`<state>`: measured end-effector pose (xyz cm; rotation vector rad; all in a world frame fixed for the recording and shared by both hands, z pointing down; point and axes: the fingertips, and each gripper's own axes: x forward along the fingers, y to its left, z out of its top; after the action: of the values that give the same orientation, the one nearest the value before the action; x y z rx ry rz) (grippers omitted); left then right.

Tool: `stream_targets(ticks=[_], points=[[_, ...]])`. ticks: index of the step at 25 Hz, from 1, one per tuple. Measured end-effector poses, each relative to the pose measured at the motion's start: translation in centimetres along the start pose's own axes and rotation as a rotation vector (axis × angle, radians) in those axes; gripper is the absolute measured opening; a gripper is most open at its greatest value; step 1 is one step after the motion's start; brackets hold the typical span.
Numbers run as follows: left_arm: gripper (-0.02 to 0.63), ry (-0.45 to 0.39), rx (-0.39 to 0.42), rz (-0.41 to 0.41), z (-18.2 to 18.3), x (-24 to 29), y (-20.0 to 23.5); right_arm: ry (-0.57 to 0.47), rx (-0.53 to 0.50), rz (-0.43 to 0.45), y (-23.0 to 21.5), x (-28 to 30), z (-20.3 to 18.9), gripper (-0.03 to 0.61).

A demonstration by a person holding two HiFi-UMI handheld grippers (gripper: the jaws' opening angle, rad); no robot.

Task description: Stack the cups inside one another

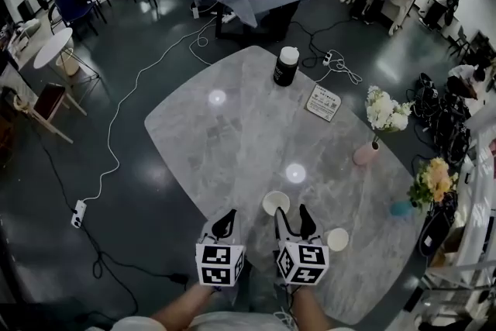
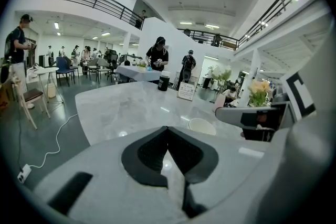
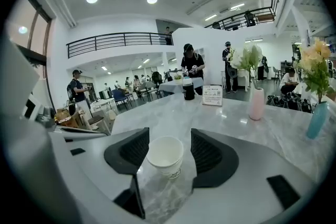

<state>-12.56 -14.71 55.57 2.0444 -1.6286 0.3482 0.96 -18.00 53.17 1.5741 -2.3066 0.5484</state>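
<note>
I see the bench [image 1: 232, 128] is grey with marble veins. The cup [image 1: 275, 202] and the second cup [image 1: 337, 239] are white. One vase [image 1: 365, 153] is pink, another vase [image 1: 401, 208] is teal. The left gripper [image 1: 226, 218] and the right gripper [image 1: 293, 213] carry black-and-white square markers.

Your left gripper [image 2: 168, 131]: jaws meet at the tips, nothing between them. A white paper cup [image 2: 202, 126] stands upright on the grey marble table [image 2: 121, 107], just past the right jaw. A black canister [image 2: 164, 82] and a sign card [image 2: 186, 91] stand near the table's far edge.
</note>
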Motion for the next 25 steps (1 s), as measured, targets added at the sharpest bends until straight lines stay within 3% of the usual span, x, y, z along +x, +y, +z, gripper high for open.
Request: stream_targets(ticks=[2,5,11,16,25], points=[[-0.003,-0.011,0.002,-0.003,0.5,0.0,-0.2,-0.022,-0.004,-0.015,-0.4,-0.4,0.8,0.232],[-0.003,-0.026,0.003,-0.009,1.3,-0.1,-0.5,-0.049,-0.003,-0.041,-1.1,-1.1,2.1,0.105],[-0.003,-0.068,0.014,-0.023,3.4,-0.3,-1.3,-0.090,0.003,-0.075,-2.6,-2.6,4.3,0.033],[-0.003,-0.090,0.015,-0.038,4.3,-0.2,-2.0,-0.077,0.045,-0.087,-3.9,-3.7,4.6,0.014],[-0.003,-0.083,0.019,-0.054,4.7,-0.1,-2.6,-0.100,-0.002,-0.106,-4.4,-4.7,5.5,0.014]])
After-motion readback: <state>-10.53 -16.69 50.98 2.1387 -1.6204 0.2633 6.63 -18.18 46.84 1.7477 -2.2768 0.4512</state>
